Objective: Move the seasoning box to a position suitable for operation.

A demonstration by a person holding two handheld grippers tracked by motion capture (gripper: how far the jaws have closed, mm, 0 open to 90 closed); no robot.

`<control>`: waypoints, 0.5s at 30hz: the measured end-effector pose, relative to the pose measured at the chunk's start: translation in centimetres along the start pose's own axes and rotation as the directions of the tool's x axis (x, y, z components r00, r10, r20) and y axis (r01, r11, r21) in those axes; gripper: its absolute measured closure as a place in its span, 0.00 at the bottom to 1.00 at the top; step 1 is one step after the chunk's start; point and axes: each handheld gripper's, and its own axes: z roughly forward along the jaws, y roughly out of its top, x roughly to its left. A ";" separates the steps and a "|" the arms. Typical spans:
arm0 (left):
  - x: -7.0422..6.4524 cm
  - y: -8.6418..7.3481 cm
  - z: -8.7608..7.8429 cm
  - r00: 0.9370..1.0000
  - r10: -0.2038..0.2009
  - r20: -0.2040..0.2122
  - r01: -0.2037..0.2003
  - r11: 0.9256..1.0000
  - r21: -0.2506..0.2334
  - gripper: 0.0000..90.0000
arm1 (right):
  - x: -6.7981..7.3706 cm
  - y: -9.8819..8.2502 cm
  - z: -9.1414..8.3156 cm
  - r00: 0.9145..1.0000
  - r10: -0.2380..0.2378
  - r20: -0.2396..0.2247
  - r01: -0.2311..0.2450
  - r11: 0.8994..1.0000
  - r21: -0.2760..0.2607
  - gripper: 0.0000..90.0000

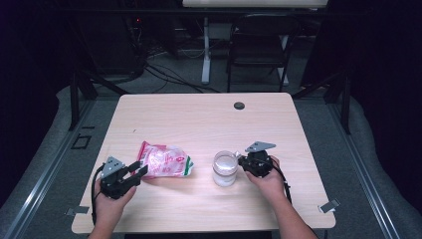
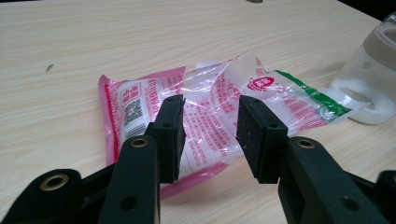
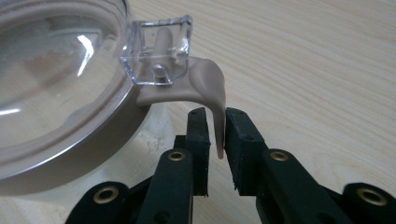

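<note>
A pink and clear plastic bag (image 1: 166,160) with red print and a green stripe lies flat on the wooden table (image 1: 199,119), left of centre. My left gripper (image 1: 139,169) is at its near left end. In the left gripper view the bag (image 2: 210,88) lies just past the gripper (image 2: 210,126), whose pads stand apart and press on nothing. A clear jar (image 1: 225,169) holding white powder stands right of centre. My right gripper (image 1: 244,160) is at its right side. In the right gripper view the beige latch tab (image 3: 205,79) of the jar lid (image 3: 51,70) hangs between the narrow jaws of that gripper (image 3: 217,116), with a thin gap at the left pad.
A small black round disc (image 1: 239,105) sits near the table's far edge. A dark chair (image 1: 261,40) and cables stand on the floor beyond the table. A metal clip (image 1: 329,205) is at the table's near right corner.
</note>
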 end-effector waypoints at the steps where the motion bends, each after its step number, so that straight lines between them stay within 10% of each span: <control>1: 0.0 -0.1 -0.1 1.000 0.000 -0.003 0.000 1.000 -0.003 0.69 | 0.0 0.0 0.1 1.000 -0.004 0.002 0.004 1.000 0.004 0.89; 15: -0.2 0.0 0.0 1.000 0.005 0.003 -0.005 1.000 -0.008 0.69 | 0.1 0.1 0.6 1.000 -0.022 0.020 0.022 0.999 0.035 0.94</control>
